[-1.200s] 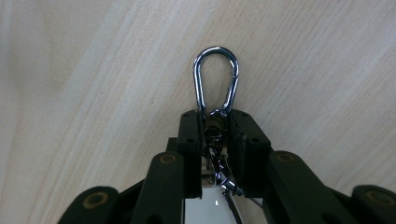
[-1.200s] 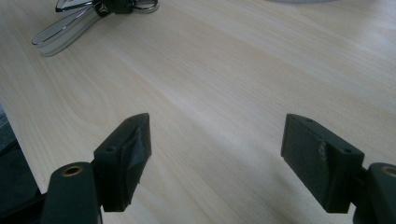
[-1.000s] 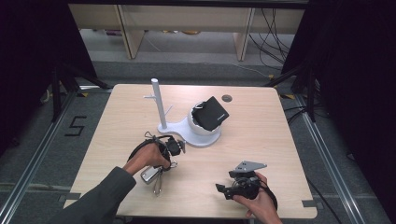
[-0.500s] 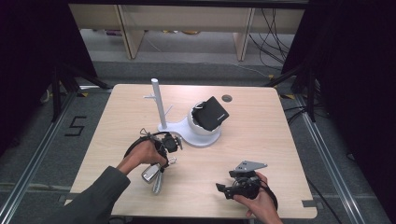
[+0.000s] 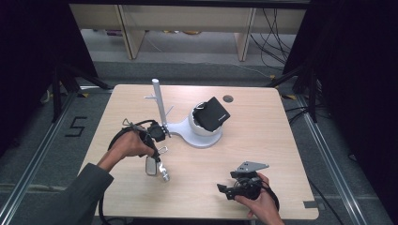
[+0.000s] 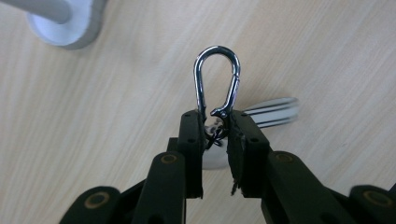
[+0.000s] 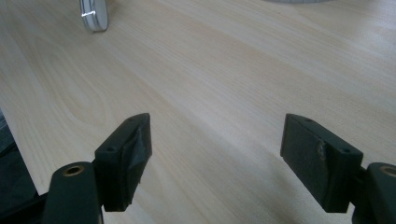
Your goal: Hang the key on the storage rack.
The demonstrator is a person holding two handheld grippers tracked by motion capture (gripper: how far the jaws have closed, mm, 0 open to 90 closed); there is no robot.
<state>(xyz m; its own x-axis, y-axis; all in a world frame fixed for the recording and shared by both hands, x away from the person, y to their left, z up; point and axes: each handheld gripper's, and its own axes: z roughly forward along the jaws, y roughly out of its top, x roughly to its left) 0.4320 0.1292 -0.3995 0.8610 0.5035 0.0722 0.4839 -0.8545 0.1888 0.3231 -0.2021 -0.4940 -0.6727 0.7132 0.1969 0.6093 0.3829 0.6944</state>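
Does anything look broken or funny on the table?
The black box sits tilted, cornerwise, on the white stand, not flat. The tape on the right gripper pads looks torn and frayed. Otherwise nothing is spilled; the left gripper neatly pinches a silver carabiner with keychain pieces dangling below.

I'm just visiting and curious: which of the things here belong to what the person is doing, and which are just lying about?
Part of the job:
- left gripper, shut on the clip
- silver clip with small things hanging from it
- white stand with pegs, probably where the clip goes

Just lying about:
- right gripper, open and holding nothing
- black box on the white dome
- table
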